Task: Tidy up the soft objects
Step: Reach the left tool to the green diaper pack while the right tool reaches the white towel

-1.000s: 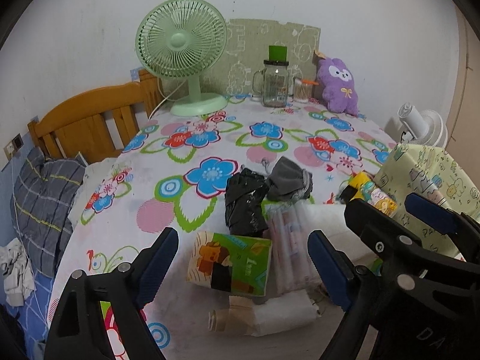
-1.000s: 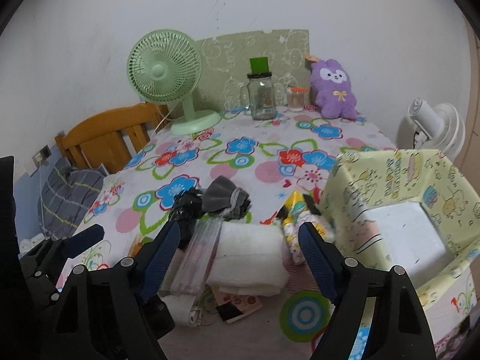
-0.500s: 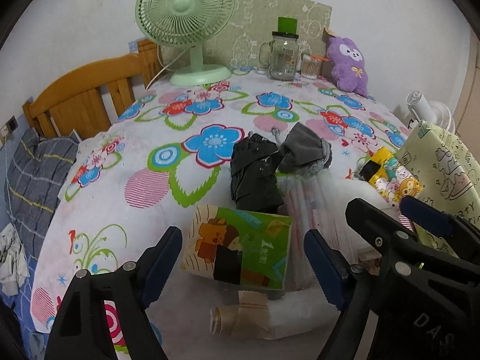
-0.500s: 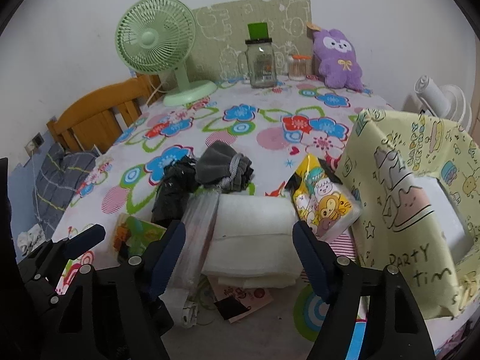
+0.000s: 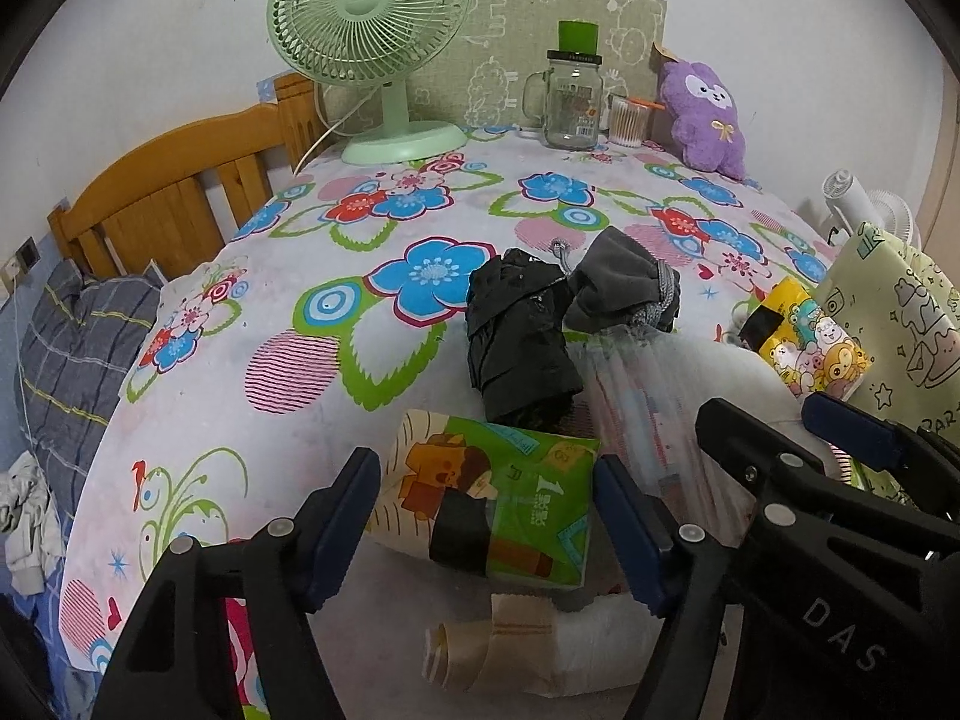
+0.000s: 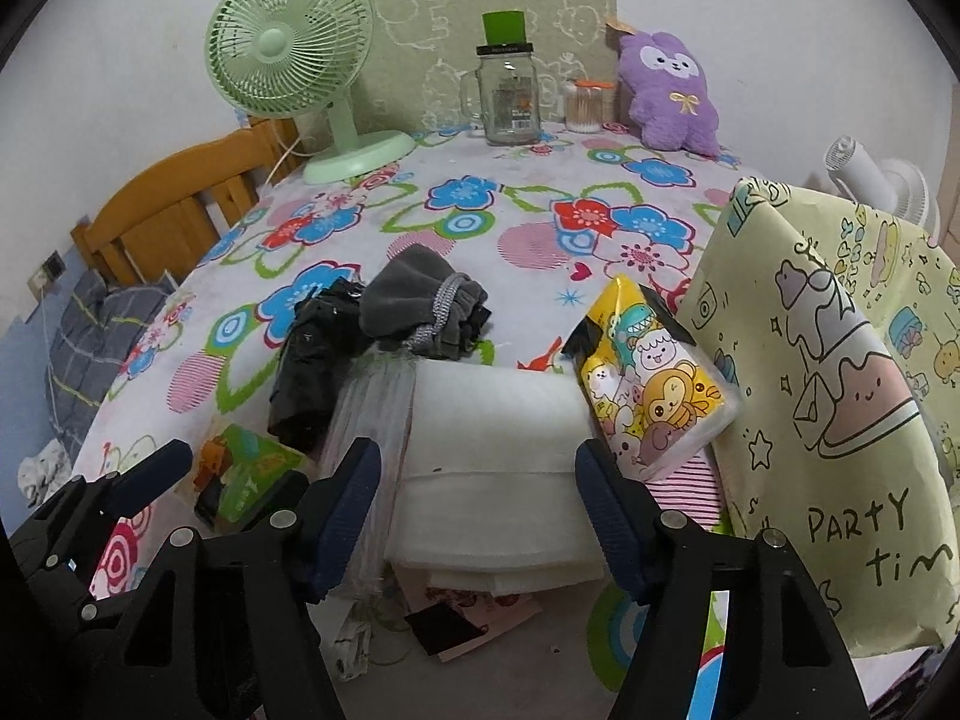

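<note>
A pile of soft things lies on the flowered table. A green tissue pack (image 5: 489, 504) sits between the open fingers of my left gripper (image 5: 486, 516), not clamped. A folded white foam sheet (image 6: 498, 438) sits between the open fingers of my right gripper (image 6: 477, 501). Around them lie a black bag (image 5: 519, 339), a grey pouch (image 6: 417, 306), a clear striped plastic bag (image 6: 369, 414) and a yellow cartoon tissue pack (image 6: 651, 384). The right gripper's body (image 5: 840, 510) shows in the left wrist view; the left gripper (image 6: 108, 510) shows in the right wrist view.
A yellow-green "PARTY time" box (image 6: 840, 396) stands at the right. At the back are a green fan (image 5: 372, 48), a glass jar (image 5: 570, 102), a cotton swab cup (image 5: 627, 120) and a purple plush (image 5: 705, 114). A wooden bed frame (image 5: 162, 198) is at left.
Both grippers have moved forward and down toward the pile. The green tissue pack now lies between the left fingers and the foam sheet between the right fingers.
</note>
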